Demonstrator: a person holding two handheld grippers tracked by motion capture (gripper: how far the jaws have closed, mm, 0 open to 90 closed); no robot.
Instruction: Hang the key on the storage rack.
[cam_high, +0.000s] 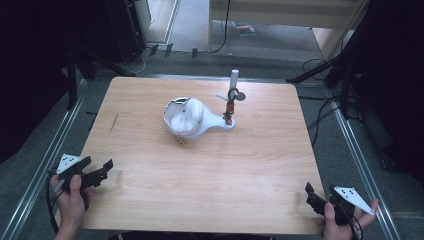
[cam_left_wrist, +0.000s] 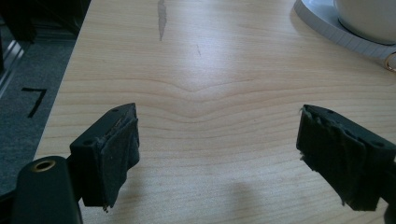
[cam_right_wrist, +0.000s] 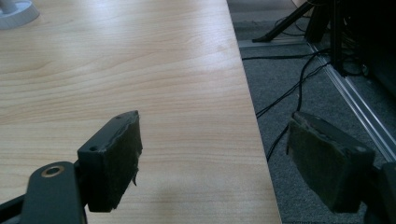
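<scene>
A white bowl (cam_high: 186, 118) sits on a white teardrop-shaped base (cam_high: 220, 125) near the table's middle back. From the base's narrow end rises a thin post (cam_high: 233, 95) with small brownish pieces on it. A small gold ring (cam_high: 180, 141) lies just in front of the bowl. My left gripper (cam_high: 104, 171) stands open at the table's front left corner, held in a hand. In the left gripper view the left gripper (cam_left_wrist: 219, 135) is empty, with the base (cam_left_wrist: 322, 25) and the ring (cam_left_wrist: 391, 62) far ahead. My right gripper (cam_high: 312, 196) is open over the front right edge, and in its own view the right gripper (cam_right_wrist: 215, 144) holds nothing.
The wooden table (cam_high: 200, 180) has a dark streak (cam_high: 114, 122) near its left side. Metal rails (cam_high: 356, 150) run along both sides on the grey floor. Cables (cam_right_wrist: 289, 88) and stand legs (cam_high: 320, 70) lie off the right edge.
</scene>
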